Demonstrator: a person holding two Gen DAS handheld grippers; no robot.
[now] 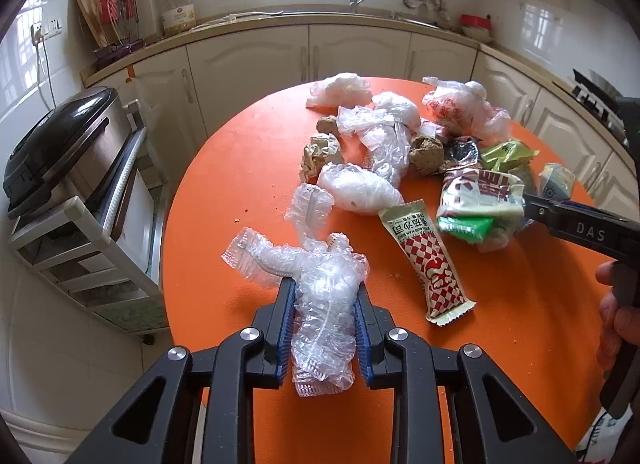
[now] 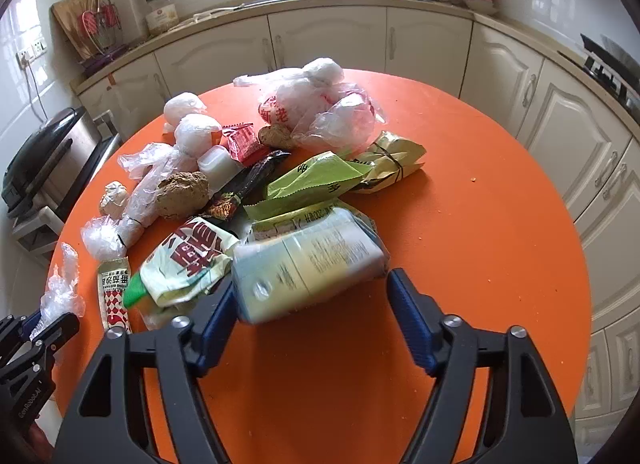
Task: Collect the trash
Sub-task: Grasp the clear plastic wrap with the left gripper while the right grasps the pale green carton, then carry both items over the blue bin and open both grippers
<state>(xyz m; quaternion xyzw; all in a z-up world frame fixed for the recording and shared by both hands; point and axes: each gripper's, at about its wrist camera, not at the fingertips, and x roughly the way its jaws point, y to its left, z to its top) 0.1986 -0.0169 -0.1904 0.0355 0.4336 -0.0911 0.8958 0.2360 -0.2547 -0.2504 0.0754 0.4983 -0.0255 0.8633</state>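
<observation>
Round orange table (image 1: 224, 192) fills both views, one loose trash pile on it, kitchen cabinets (image 1: 248, 60) behind.

Largest item: printed white plastic bag (image 2: 316, 104) at the far side of the pile, red lettering. Next, a small drink carton (image 2: 308, 268), lying on its side between the right gripper's (image 2: 310, 304) jaws. Left pad touches its end, right pad stands clear of it, so jaws wide and not clamped. Carton is blurred.

Left gripper (image 1: 324, 300) is narrow, pads pressing on a crumpled clear plastic wrap (image 1: 324, 296) at the table's near edge. Wrap sticks out ahead of and behind the fingers.

View differences:
- left wrist only: steel appliance with black lid (image 1: 64, 144) on a rack left of the table, seen large; a hand (image 1: 616, 316) on the right gripper's handle; full length of the red-checked sachet (image 1: 424, 260).
- right wrist only: yellow-green wrapper (image 2: 316, 180) seen whole, tan packet tied with a black band (image 2: 392, 164), small red wrapper (image 2: 240, 140), dark wrapper (image 2: 248, 184). Left gripper shows only at the lower-left edge there.

Counts (right wrist): 2 grippers, 1 carton, 1 checked sachet, 1 white-and-red noodle-type wrapper (image 2: 188, 260) beside the carton, 2 brown lumps (image 2: 182, 194). Clear and white plastic wads are several; exact count unclear.
</observation>
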